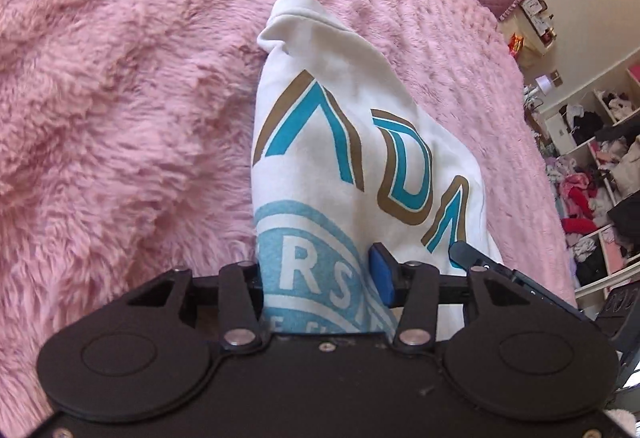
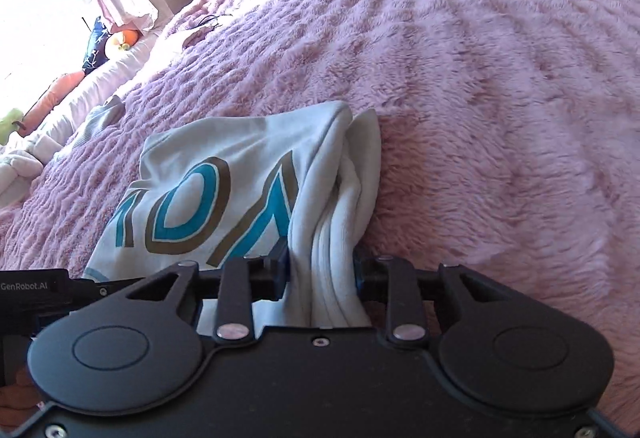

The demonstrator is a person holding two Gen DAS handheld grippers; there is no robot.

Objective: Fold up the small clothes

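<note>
Over the pink blanket (image 1: 120,78), both hand-held grippers (image 1: 320,270) (image 2: 320,270) tilt downward, clamped on the white shirt (image 1: 340,126)

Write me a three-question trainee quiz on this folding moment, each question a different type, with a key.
1. True or false: the white shirt lies on a bare wooden table.
2. Multiple choice: what sits between the fingers of the right gripper? A) bunched white cloth B) a sock C) nothing
3. Fill in: the shirt's big printed letters are teal with a ____ outline.

Key: 1 false, it lies on a fluffy pink blanket. 2 A. 3 brown.
</note>
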